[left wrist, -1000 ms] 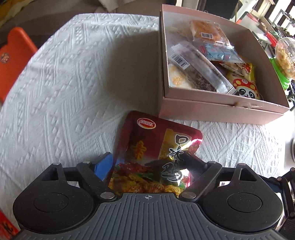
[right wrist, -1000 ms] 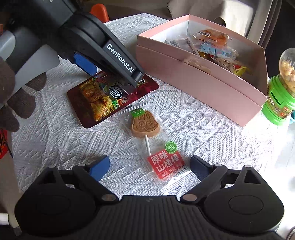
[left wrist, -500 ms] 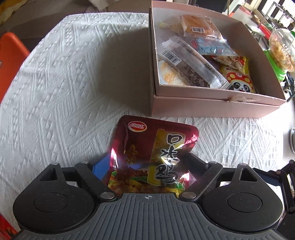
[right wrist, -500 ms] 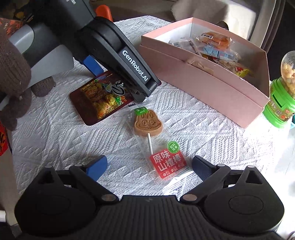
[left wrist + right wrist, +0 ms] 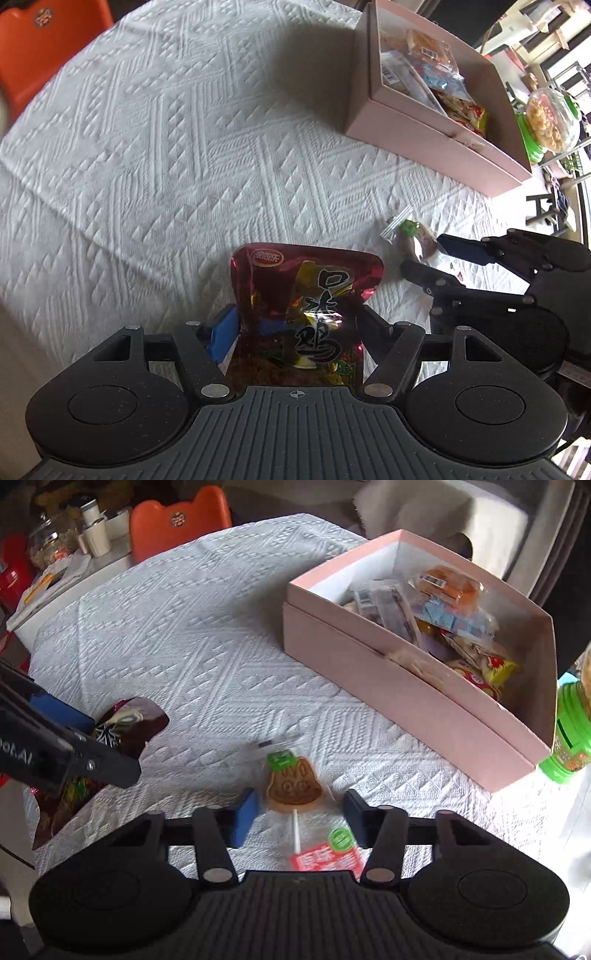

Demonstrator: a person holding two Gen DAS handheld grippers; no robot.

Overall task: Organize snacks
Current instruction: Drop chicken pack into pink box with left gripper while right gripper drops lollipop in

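My left gripper (image 5: 295,328) is shut on a red foil snack packet (image 5: 303,295) and holds it above the white tablecloth; the packet also shows in the right wrist view (image 5: 125,723). My right gripper (image 5: 299,812) is open, its jaws on either side of a rabbit-shaped lollipop (image 5: 295,786) in a clear wrapper lying on the cloth; it also shows in the left wrist view (image 5: 413,240). The pink box (image 5: 406,686) with several wrapped snacks stands at the far right (image 5: 436,147).
A green-capped jar (image 5: 569,738) stands right of the box (image 5: 546,122). An orange chair (image 5: 181,520) is beyond the table's far edge. A side table with cups and jars (image 5: 66,554) is at the far left.
My left gripper has lifted the red packet and drawn back and left, away from the box. My right gripper has moved forward, so its jaws now straddle the lollipop.
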